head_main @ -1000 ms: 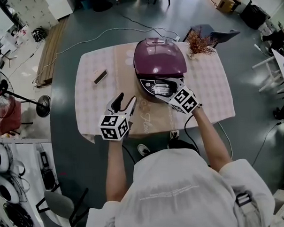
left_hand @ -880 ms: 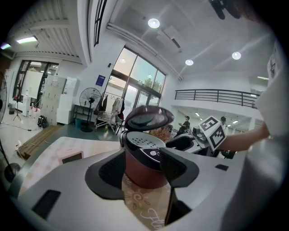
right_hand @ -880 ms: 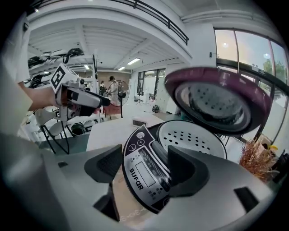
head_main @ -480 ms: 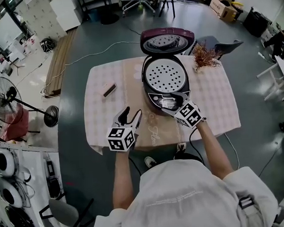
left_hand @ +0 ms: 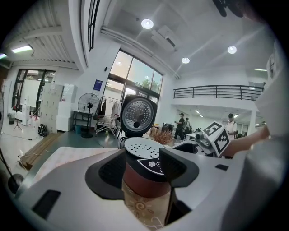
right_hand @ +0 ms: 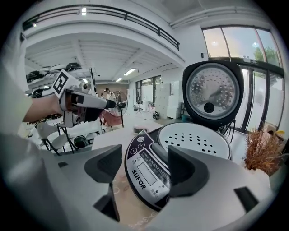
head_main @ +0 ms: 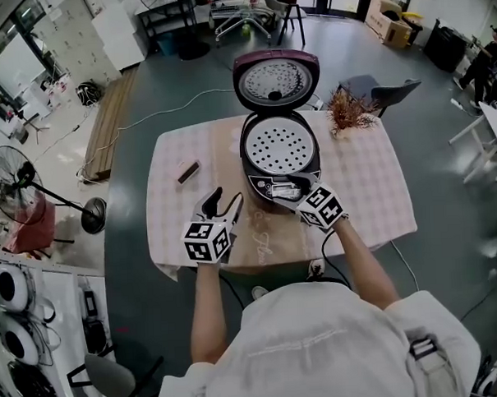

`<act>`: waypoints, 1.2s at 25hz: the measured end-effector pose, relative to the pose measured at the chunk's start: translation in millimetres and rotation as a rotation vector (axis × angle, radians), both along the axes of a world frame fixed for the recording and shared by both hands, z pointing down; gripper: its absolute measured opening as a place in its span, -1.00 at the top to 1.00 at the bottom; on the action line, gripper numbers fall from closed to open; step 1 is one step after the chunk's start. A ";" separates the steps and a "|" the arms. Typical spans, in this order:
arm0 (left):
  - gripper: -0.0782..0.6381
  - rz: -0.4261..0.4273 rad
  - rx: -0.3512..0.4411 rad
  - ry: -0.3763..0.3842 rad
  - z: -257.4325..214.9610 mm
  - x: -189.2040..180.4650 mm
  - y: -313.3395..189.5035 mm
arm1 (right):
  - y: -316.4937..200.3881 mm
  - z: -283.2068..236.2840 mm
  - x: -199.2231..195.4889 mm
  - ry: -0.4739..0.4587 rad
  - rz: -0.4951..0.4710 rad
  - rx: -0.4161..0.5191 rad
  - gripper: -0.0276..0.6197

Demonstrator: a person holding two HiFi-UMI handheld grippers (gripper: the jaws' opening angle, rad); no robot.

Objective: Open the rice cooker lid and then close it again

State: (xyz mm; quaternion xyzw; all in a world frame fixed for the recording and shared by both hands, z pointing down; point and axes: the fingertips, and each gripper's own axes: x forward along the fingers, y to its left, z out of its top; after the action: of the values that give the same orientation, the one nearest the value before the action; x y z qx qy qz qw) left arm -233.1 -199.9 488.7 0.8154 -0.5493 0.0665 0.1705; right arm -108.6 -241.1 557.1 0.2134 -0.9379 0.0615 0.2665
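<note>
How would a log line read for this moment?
purple rice cooker: lid upright | left gripper: open, empty | right gripper: open, by control panel

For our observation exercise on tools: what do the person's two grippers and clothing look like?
Both the left gripper and right gripper have pale grey bodies, black jaws and a white cube printed with black square markers. The person wears a white short-sleeved top.
</note>
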 end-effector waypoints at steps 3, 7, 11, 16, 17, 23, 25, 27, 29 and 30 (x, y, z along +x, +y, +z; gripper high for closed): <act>0.10 0.008 0.025 -0.037 -13.3 1.5 -5.1 | -6.7 -9.4 11.9 -0.026 0.037 0.011 0.01; 0.11 0.001 0.064 -0.080 -37.1 -2.9 -12.5 | -18.4 -48.3 30.7 -0.145 0.141 0.050 0.07; 0.12 0.002 0.100 -0.116 -56.8 -6.9 -15.6 | -21.4 -90.7 54.3 -0.226 0.224 0.100 0.21; 0.12 0.008 0.157 -0.141 -82.6 -8.9 -14.5 | -22.9 -133.4 92.8 -0.250 0.369 0.216 0.29; 0.12 0.009 0.169 -0.145 -87.2 -8.8 -14.3 | -21.8 -138.9 100.0 -0.239 0.389 0.239 0.30; 0.13 0.013 0.210 -0.151 -102.9 -10.9 -12.0 | -6.1 -164.3 123.5 -0.180 0.429 0.326 0.32; 0.12 0.028 0.212 -0.154 -104.8 -9.2 -11.0 | -1.7 -169.7 129.4 -0.176 0.445 0.335 0.34; 0.13 0.042 0.213 -0.156 -107.2 -8.0 -10.0 | 2.4 -174.8 133.3 -0.186 0.460 0.332 0.34; 0.13 0.051 0.216 -0.157 -109.9 -7.6 -11.6 | 4.3 -179.3 135.1 -0.203 0.470 0.326 0.36; 0.13 0.054 0.218 -0.157 -110.4 -7.4 -13.2 | 4.5 -180.1 135.4 -0.205 0.471 0.325 0.36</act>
State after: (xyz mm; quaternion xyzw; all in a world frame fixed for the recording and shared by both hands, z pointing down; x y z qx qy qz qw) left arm -240.4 -213.1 378.3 0.8359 -0.5426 0.0748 0.0356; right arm 26.8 -236.6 377.0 0.4576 -0.8822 -0.0079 0.1111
